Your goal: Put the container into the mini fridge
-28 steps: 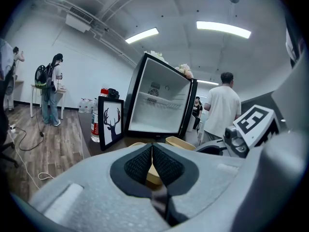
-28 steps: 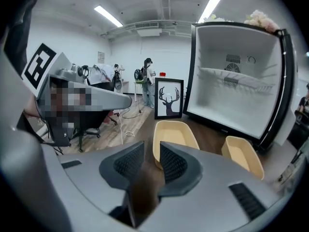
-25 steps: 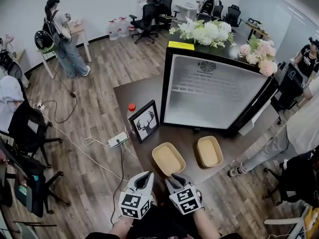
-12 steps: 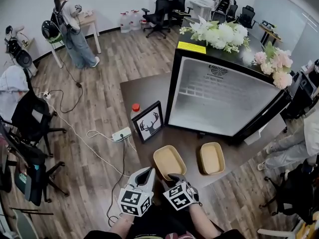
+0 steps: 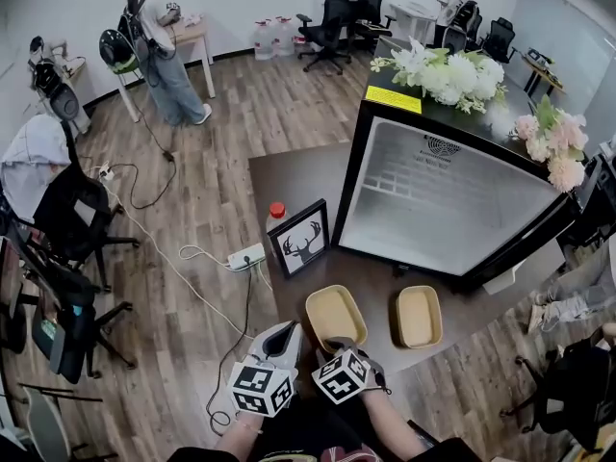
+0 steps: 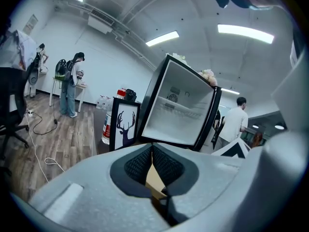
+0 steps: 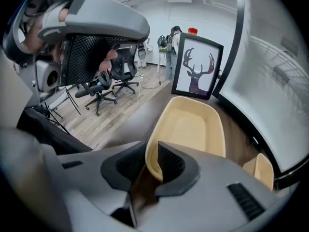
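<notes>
Two shallow yellow containers lie on the brown table in front of the open mini fridge (image 5: 452, 210). My right gripper (image 5: 339, 345) is at the near rim of the left container (image 5: 335, 316). In the right gripper view its jaws (image 7: 151, 161) are closing astride that rim, with both pads against the container (image 7: 193, 124). The other container (image 5: 419, 316) lies to the right, untouched. My left gripper (image 5: 287, 333) hovers just left of the held container; its jaws (image 6: 151, 153) are shut and hold nothing.
A framed deer picture (image 5: 300, 243) and a red-capped bottle (image 5: 277, 218) stand left of the fridge. Flowers sit on the fridge top. A power strip (image 5: 245, 256) and cables lie on the wooden floor at the left. Office chairs and people stand around.
The head view has drifted, so the table sits further right in frame. My right gripper has edged onto the left container's near rim. The containers have not moved.
</notes>
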Action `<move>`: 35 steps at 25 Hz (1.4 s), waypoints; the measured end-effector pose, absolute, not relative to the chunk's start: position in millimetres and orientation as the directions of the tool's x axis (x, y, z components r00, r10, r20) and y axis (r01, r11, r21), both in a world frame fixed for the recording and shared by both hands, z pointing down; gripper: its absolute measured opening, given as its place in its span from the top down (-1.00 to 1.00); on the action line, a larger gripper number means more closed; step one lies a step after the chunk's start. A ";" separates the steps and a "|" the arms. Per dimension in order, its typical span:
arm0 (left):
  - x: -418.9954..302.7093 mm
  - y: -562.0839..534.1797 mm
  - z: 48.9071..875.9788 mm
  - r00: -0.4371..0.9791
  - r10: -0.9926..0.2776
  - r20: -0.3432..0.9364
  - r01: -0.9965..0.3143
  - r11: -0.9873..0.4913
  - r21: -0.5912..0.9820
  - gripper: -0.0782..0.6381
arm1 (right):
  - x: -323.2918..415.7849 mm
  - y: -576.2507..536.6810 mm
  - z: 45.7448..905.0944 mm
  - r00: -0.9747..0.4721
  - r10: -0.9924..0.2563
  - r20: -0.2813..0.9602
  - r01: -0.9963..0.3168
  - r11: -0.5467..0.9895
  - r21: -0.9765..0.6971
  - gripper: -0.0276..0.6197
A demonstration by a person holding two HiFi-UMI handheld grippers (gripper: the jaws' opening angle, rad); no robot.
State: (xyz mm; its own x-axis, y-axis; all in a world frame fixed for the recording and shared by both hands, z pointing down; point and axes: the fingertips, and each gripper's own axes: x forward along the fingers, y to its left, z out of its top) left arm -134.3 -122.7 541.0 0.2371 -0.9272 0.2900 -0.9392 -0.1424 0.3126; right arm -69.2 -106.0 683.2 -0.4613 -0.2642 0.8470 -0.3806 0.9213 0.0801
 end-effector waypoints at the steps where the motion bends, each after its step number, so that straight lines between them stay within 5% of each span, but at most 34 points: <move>1: -135.3 -123.3 541.1 0.231 -0.928 0.291 -0.940 -0.137 0.311 0.76 | -69.1 -106.7 683.9 -0.453 -0.261 0.853 -0.375 0.923 0.083 0.67; 35: -111.0 -138.9 556.8 0.294 -0.895 0.336 -0.940 -0.208 0.270 0.76 | -26.4 -146.4 604.7 -0.393 -0.354 0.848 -0.362 0.908 0.212 0.82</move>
